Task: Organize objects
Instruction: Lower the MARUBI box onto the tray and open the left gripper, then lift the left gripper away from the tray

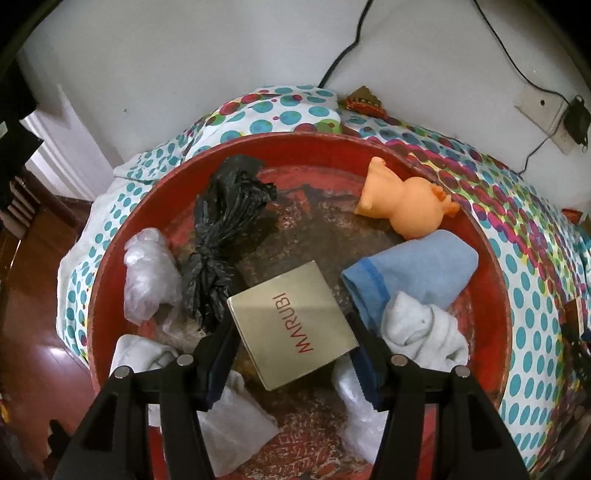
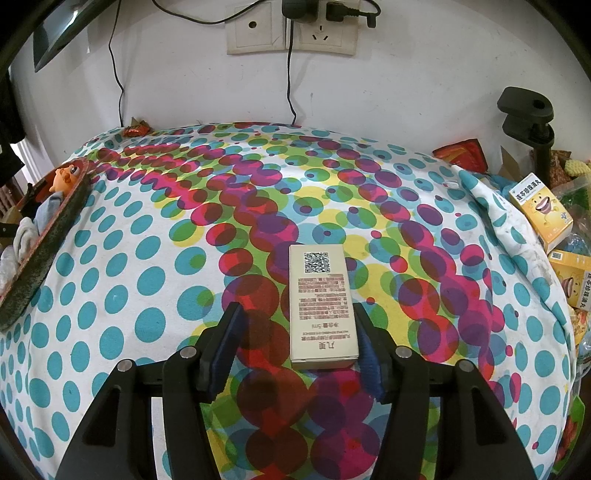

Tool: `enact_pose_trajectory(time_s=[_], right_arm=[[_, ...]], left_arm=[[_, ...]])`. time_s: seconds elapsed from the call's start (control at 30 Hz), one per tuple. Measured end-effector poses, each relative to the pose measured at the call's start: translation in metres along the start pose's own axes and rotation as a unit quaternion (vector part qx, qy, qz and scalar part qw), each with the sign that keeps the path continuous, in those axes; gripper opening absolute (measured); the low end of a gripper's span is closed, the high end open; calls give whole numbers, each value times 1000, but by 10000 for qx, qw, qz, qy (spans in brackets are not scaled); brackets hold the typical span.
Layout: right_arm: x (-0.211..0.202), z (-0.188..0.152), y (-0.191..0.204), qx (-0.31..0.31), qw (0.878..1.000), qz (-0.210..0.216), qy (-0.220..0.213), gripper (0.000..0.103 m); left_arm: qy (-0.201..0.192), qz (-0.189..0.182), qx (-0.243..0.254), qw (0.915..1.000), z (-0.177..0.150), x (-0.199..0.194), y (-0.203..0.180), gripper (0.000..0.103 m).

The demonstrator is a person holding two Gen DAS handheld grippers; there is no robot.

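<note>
In the left wrist view a gold box marked MARUBI (image 1: 291,325) lies in a round red tray (image 1: 491,295). My left gripper (image 1: 291,350) is open, its fingers on either side of the box, with small gaps. The tray also holds a black plastic bag (image 1: 225,229), an orange toy (image 1: 406,199), a blue cloth (image 1: 417,273) and white socks (image 1: 424,328). In the right wrist view a beige box with a QR code (image 2: 321,306) lies flat on the dotted cloth (image 2: 147,277). My right gripper (image 2: 299,339) is open around its near end, the right finger close beside it.
The red tray's rim (image 2: 40,254) shows at the left of the right wrist view. Yellow medicine boxes (image 2: 543,210) and snack packets lie at the right edge. A black clamp stand (image 2: 528,122) rises there. Wall sockets (image 2: 291,33) with cables are behind.
</note>
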State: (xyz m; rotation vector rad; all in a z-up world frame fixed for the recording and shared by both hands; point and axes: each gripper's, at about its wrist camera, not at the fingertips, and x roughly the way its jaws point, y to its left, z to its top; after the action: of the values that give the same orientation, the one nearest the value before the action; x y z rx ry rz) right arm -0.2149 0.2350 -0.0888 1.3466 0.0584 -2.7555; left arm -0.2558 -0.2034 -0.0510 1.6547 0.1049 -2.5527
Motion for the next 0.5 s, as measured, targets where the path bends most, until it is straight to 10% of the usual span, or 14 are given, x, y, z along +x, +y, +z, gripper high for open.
enact_pose_trajectory(time_s=[0.5], right_arm=[[1,2,-2,10,10000,-22,9,59]], left_arm=[[-17,12,-53,10000,-12,-26,-1,69]])
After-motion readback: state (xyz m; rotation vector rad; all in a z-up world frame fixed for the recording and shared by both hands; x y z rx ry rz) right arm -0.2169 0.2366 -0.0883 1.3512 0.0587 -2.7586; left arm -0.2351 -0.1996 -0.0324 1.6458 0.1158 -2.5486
